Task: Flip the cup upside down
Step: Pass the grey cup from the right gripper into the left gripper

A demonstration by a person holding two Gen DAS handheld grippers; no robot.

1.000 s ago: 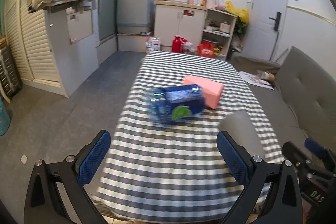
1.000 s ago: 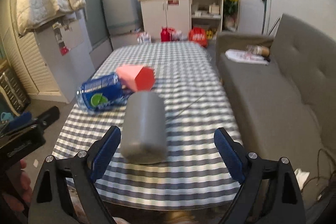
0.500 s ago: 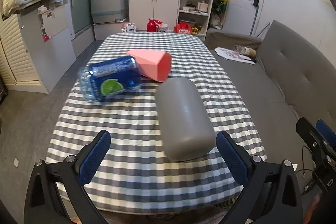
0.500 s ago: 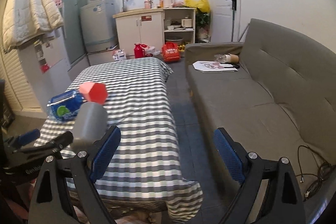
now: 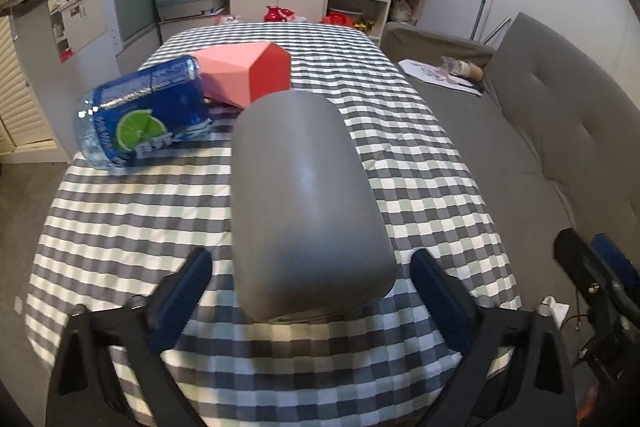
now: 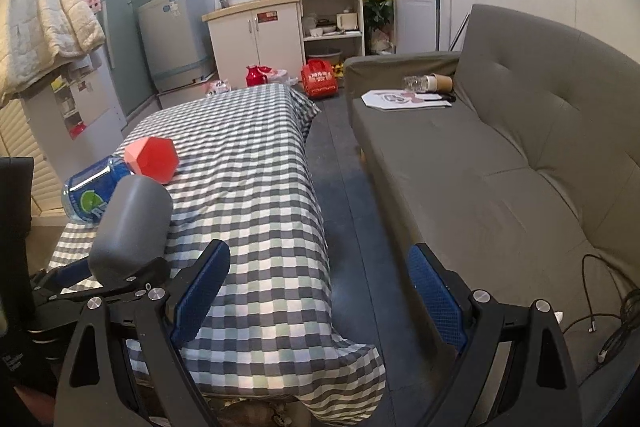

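A: Cup location?
B: Grey cup [image 5: 308, 203] lies on its side near the front edge of the worktop [image 5: 420, 163], the one with the grey-white checked cloth. Its near end sits between the pads of the left claw [image 5: 310, 293]. Pads spread wide, a gap on each side, nothing gripped.

A: Right claw?
B: Right claw [image 6: 316, 291] is wide open, holds nothing, hangs off the worktop's right side over the floor, sofa [image 6: 500, 163] beyond it.

A: Any text?
B: Blue bottle [image 5: 144, 119] lies on its side left of the cup, lime slice on the label, white characters under it too blurred to read. Red-pink hexagonal box [image 5: 248, 77] touches the bottle's far end, no print visible. Red bag [image 6: 319, 79] on the floor has white lettering, unreadable.
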